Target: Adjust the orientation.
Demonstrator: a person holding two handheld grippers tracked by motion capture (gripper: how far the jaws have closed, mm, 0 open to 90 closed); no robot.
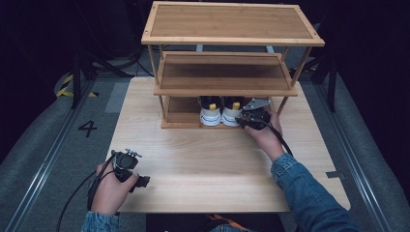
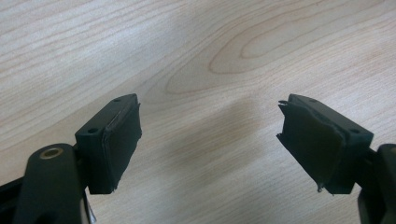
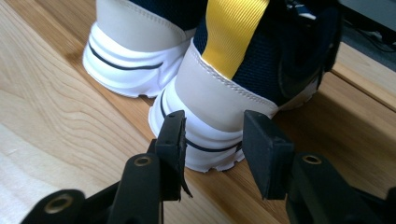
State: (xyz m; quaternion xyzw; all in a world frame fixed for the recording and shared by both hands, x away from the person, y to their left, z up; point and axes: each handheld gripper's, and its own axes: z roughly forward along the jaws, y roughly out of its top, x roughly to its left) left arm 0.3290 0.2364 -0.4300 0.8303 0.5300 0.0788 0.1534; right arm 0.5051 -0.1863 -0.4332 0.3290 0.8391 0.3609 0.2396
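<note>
A pair of navy and white shoes with yellow heel tabs stands on the bottom board of a wooden rack (image 1: 180, 119), heels toward me. They are the left shoe (image 1: 210, 116) and the right shoe (image 1: 231, 115). My right gripper (image 1: 240, 123) is at the right shoe's heel. In the right gripper view its fingertips (image 3: 215, 140) stand open just in front of that heel (image 3: 224, 93), one at each side of the white sole, and the other shoe (image 3: 130, 37) sits beyond. My left gripper (image 1: 141, 181) rests low near the table's front left, open (image 2: 210, 135) over bare wood.
The rack has three tiers; its top board (image 1: 232, 39) and middle board (image 1: 225, 89) overhang the shoes. The light wooden table (image 1: 208, 164) spreads between the rack and me. Dark floor, cables and stands surround the table.
</note>
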